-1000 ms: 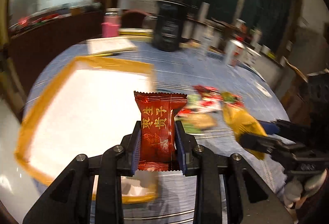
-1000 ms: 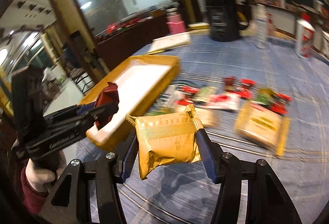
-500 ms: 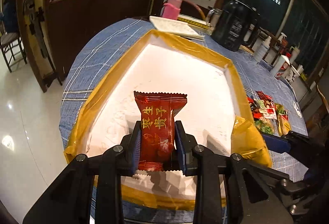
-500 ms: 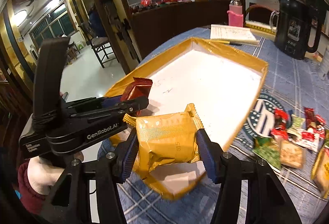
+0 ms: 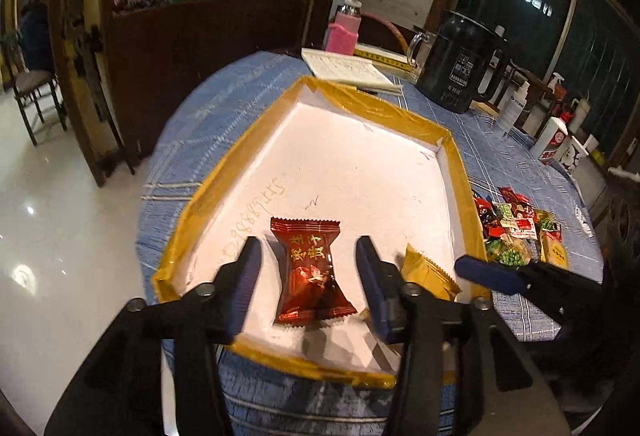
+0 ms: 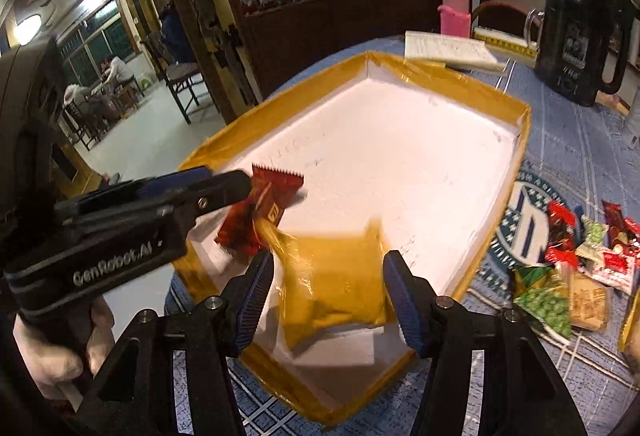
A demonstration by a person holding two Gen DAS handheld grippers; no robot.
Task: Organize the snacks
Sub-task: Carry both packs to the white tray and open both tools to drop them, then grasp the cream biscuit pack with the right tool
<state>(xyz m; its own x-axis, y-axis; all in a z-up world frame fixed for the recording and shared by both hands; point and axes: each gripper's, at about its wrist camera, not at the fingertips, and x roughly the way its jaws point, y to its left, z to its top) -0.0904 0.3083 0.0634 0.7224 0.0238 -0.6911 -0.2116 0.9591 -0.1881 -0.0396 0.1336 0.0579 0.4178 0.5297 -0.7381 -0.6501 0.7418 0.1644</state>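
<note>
Red foil snack packet with gold characters [image 5: 310, 268] lying flat on the white floor of the shallow white foam tray edged in yellow tape [image 5: 456, 156], near end, between the spread fingers of the left gripper [image 5: 308, 284] and touching neither. Yellow foil snack pouch [image 6: 332, 276] just right of it in the same near end, blurred (possibly dropping or only just landed), between the fingers of the right gripper [image 6: 328, 292], likewise spread and holding nothing. Two snacks thus judged delivered to the tray; rest of tray floor bare.

Left to sort: heap of mixed red, green and tan snack packets [image 6: 568, 268] on the blue checked tablecloth [image 5: 224, 92], right of the tray and well apart from both grippers. Exact count not readable, packets overlapping and partly cut off at the right edge of the right wrist view.

Hard to make out: whether the yellow pouch rests fully on the tray floor; faint handwriting on the foam; far objects (black jug, pink bottle, notebook) unrelated to the task as judged.
</note>
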